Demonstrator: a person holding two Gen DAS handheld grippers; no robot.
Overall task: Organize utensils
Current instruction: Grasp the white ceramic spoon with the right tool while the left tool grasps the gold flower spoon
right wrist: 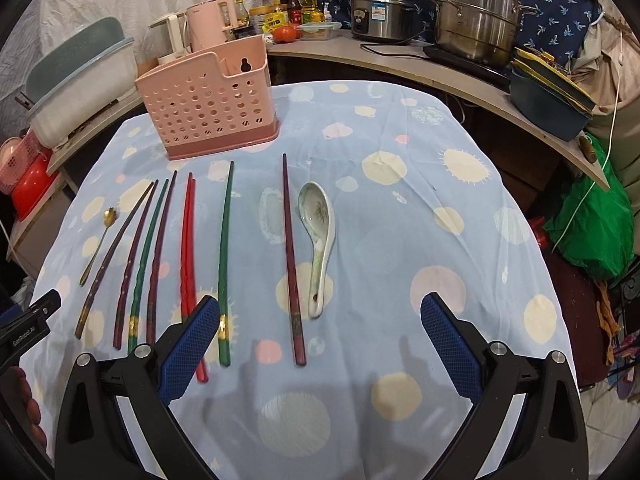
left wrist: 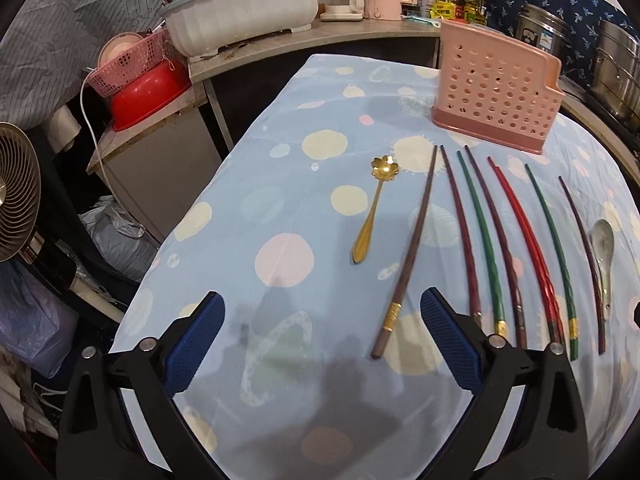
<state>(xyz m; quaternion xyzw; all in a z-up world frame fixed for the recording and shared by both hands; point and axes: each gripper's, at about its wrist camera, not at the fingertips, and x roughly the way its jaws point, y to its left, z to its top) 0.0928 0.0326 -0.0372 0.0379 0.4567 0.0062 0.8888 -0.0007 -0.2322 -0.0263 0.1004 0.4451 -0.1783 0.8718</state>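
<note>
Both grippers hang above a worktop (right wrist: 400, 128) covered in a pale blue, dotted cloth, their blue-padded jaws spread wide and holding nothing. The left gripper (left wrist: 322, 340) hovers over bare cloth, with a brown chopstick (left wrist: 404, 256) lying slantwise just ahead of its right finger. The right gripper (right wrist: 320, 344) sits over the near ends of the row, its left finger overlapping the handles of the red pair (right wrist: 188, 248).

The utensils lie flat in a rough row, tips pointing toward a pink holder (right wrist: 208, 108) that stands upright at the far side of the cloth, apart from all of them. From the left: a gold spoon (left wrist: 374, 208) with a flower-shaped bowl, the brown chopstick, a maroon one (left wrist: 460, 232), a green one (left wrist: 480, 240), a dark purple one (left wrist: 496, 248), the red pair, another green chopstick (right wrist: 224, 256), another maroon one (right wrist: 290, 256), and a white ceramic spoon (right wrist: 318, 240) just beside it, possibly touching near the handle.

A counter (right wrist: 400, 60) behind carries pots (right wrist: 472, 12) and a pink kettle (right wrist: 210, 20).
</note>
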